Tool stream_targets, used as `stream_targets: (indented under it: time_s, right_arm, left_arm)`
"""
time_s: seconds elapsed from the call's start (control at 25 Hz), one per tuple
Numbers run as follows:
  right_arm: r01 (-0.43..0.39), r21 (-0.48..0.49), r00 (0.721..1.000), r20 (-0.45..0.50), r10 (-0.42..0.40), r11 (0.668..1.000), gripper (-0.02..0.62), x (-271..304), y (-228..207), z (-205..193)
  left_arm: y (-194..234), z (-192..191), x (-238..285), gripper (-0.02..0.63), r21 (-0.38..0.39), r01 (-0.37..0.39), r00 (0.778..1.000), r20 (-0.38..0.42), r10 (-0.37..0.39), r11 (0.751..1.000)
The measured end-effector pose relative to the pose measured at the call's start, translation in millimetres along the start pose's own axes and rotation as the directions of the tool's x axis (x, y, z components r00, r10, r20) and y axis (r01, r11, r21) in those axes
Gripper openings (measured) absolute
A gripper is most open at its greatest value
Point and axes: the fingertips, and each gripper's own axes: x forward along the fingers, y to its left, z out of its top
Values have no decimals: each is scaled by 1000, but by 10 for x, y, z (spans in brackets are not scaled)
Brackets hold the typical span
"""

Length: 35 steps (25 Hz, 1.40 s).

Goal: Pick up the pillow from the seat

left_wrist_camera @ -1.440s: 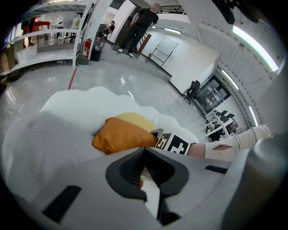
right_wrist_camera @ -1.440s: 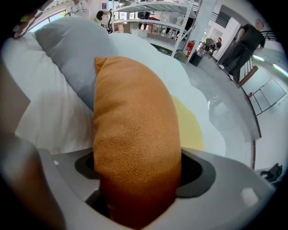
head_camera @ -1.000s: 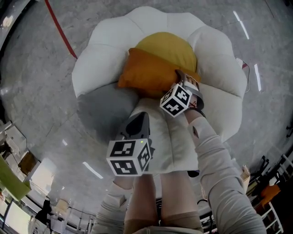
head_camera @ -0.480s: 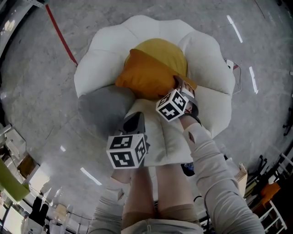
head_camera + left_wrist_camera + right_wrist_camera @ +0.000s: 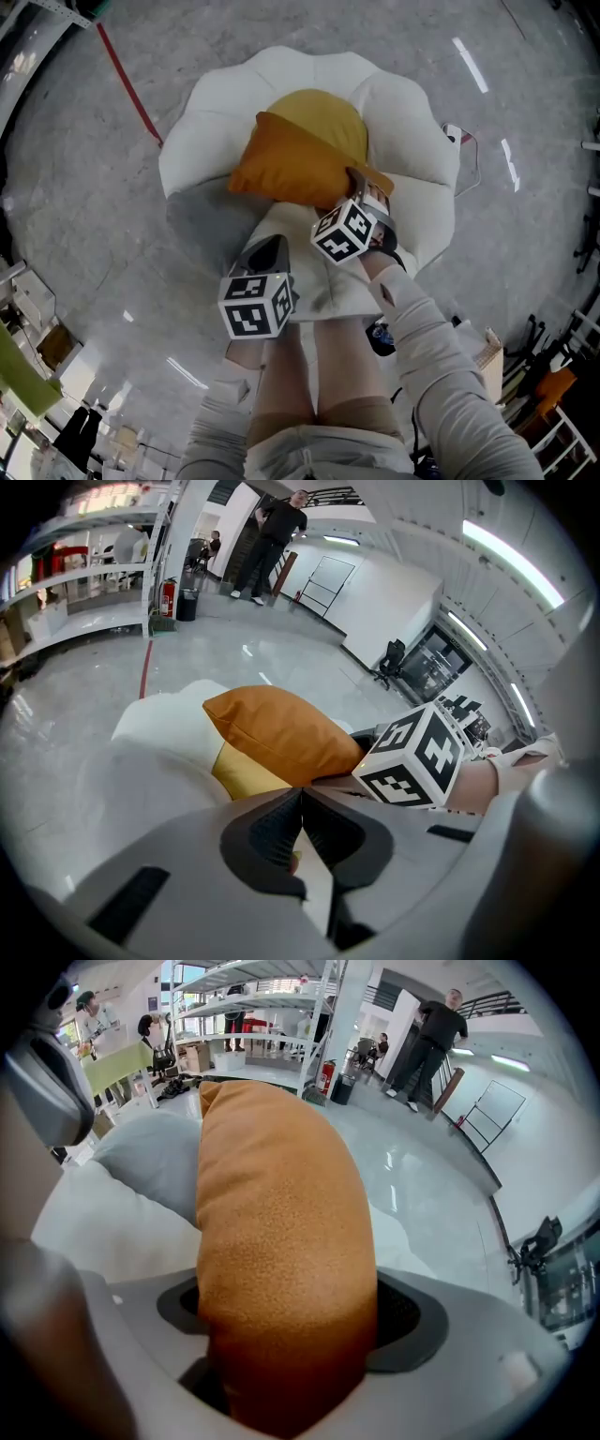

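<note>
1. Step in hand: lifting. My right gripper [image 5: 364,186] has its jaws clamped on the near corner of the orange pillow [image 5: 291,169]. The fabric bulges between both pads in the right gripper view.
2. The pillow sticks out from the jaws, tilted over the yellow centre [image 5: 323,111] of the white petal-shaped seat [image 5: 412,122]. I cannot tell whether its far edge is clear of the seat.
3. My left gripper [image 5: 268,253] has its jaws together with nothing in them. It hangs in front of my legs, near the pillow but apart from it.
4. Next move, as I judge it: raise straight up and keep the squeeze firm. The pillow is soft and only a corner is gripped, so it could slip.
</note>
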Motion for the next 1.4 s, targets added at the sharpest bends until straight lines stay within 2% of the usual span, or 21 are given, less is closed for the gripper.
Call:
stream_targets:
  time_s: [0.48, 0.88, 1.08, 1.4]
  right_arm:
    - [30, 50, 999, 38, -32, 998, 420, -903, 84, -25]
    - [77, 157, 990, 107, -94, 985, 420, -1688, -46, 43]
    - [87, 240, 980, 153, -126, 967, 420, -2066, -69, 66]
    - [75, 376, 967, 197, -159, 924, 420, -2579, 165, -52]
  left_arm:
    - [-222, 6, -496, 6, 65, 13, 1000, -25, -12, 998]
    - [-567, 148, -906, 6, 115, 51, 999, -20, -49, 992]
    - [-732, 199, -1114, 6, 157, 60, 998, -16, -58, 986]
    - [-903, 149, -1456, 6, 216, 79, 997, -22, -76, 973]
